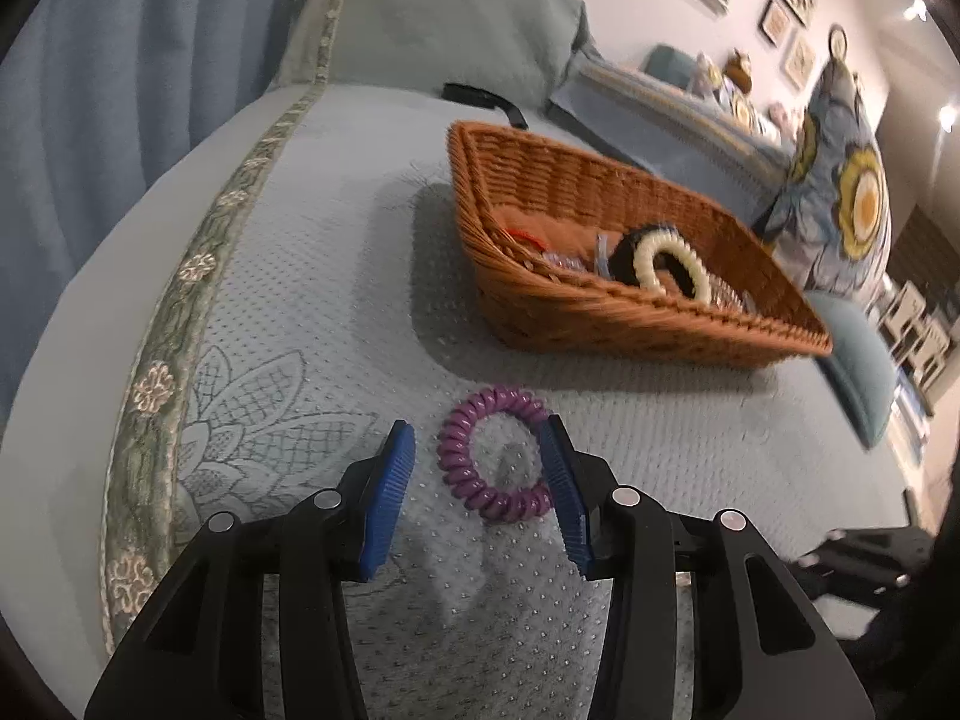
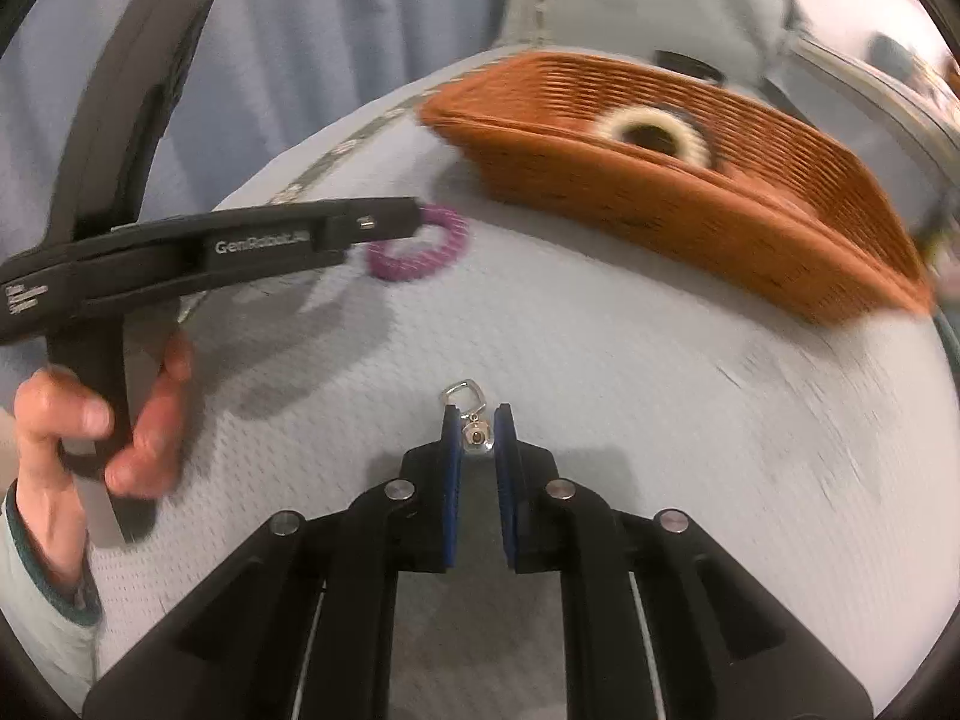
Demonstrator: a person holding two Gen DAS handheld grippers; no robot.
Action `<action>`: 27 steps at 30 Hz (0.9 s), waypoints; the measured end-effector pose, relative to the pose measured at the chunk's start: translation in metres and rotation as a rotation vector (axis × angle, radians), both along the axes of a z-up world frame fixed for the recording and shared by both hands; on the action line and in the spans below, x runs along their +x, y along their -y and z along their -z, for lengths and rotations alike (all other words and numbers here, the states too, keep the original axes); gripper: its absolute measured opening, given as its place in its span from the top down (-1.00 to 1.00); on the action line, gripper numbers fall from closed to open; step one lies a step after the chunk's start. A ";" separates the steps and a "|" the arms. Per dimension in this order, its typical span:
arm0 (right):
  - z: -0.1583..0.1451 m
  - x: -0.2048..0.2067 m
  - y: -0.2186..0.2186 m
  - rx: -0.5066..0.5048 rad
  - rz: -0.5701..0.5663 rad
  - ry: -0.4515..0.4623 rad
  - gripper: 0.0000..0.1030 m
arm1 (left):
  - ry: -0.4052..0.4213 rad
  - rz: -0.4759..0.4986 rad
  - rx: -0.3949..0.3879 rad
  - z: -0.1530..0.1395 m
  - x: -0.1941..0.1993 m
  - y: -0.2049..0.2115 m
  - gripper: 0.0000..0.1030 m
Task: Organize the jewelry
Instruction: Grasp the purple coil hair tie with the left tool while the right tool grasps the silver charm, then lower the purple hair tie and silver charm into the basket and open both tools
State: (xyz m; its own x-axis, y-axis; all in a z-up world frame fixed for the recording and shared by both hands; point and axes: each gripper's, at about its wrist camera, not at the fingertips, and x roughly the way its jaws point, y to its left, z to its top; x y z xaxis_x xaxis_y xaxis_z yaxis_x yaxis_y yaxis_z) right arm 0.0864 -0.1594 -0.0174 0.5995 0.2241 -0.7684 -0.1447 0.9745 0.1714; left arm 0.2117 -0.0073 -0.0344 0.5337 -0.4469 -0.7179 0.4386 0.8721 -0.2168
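A purple spiral hair tie lies on the blue bedspread. My left gripper is open around it, one blue pad on each side. The tie also shows in the right wrist view, under the left gripper's tip. A brown wicker basket stands beyond it and holds a cream and black scrunchie and other small pieces. My right gripper is shut on a small silver pendant, whose silver ring sticks out past the fingertips. The basket is at the upper right there.
A grey-green pillow lies behind the basket and a floral cushion at the right. A black strap lies behind the basket. The bed's embroidered border runs along the left, with a blue curtain beyond.
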 end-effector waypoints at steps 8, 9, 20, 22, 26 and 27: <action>-0.005 -0.028 0.052 0.095 0.133 0.011 0.82 | 0.005 0.003 0.084 0.005 0.000 0.010 0.83; -0.007 -0.032 0.055 0.107 0.139 0.015 0.82 | 0.015 0.008 0.081 0.003 -0.002 0.010 0.83; -0.043 -0.070 0.077 0.147 0.171 0.097 0.82 | 0.139 -0.013 -0.039 -0.025 -0.026 -0.005 0.84; -0.057 -0.071 0.081 0.130 0.170 0.126 0.82 | 0.157 -0.005 -0.075 -0.037 -0.035 -0.001 0.84; -0.081 -0.061 0.089 0.093 0.176 0.178 0.82 | 0.246 0.014 -0.104 -0.069 -0.051 0.015 0.84; -0.087 -0.056 0.092 0.087 0.180 0.191 0.82 | 0.269 0.016 -0.111 -0.080 -0.053 0.020 0.84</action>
